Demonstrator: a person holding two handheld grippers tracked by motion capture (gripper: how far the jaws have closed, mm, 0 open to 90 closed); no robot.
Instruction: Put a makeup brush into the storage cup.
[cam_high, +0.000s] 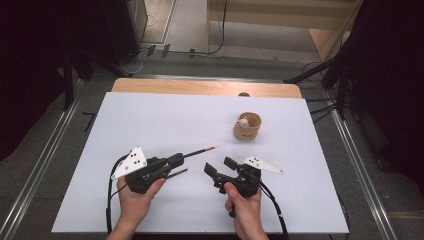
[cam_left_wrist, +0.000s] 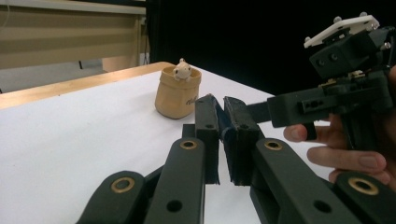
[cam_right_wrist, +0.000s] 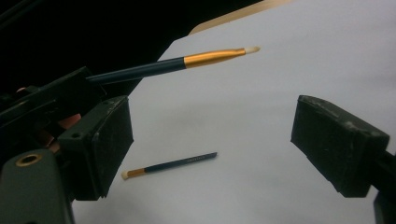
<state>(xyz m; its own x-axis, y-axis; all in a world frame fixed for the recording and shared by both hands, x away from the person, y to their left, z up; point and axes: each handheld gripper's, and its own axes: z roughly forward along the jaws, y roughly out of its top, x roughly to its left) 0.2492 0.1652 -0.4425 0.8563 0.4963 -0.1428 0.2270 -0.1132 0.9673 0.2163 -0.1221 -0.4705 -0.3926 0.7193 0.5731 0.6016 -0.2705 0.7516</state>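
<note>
Both hands come in from the near edge of the white table (cam_high: 150, 115), each around a black gripper. Left gripper (cam_high: 176, 161) has its jaws pressed together on a dark-handled brush (cam_high: 200, 150), whose gold ferrule and pale tip stick out ahead, up off the table and pointing toward the far right. Just beside it lies a second brush (cam_right_wrist: 170, 164), flat on the white surface between the two grippers. Right gripper (cam_high: 218, 166) stands with jaws wide apart and nothing between them, aimed toward the left one. Farther back, right of centre, a small tan pot (cam_high: 247, 126) stands upright with a little pale figure (cam_left_wrist: 181, 71) peeking from its mouth.
</note>
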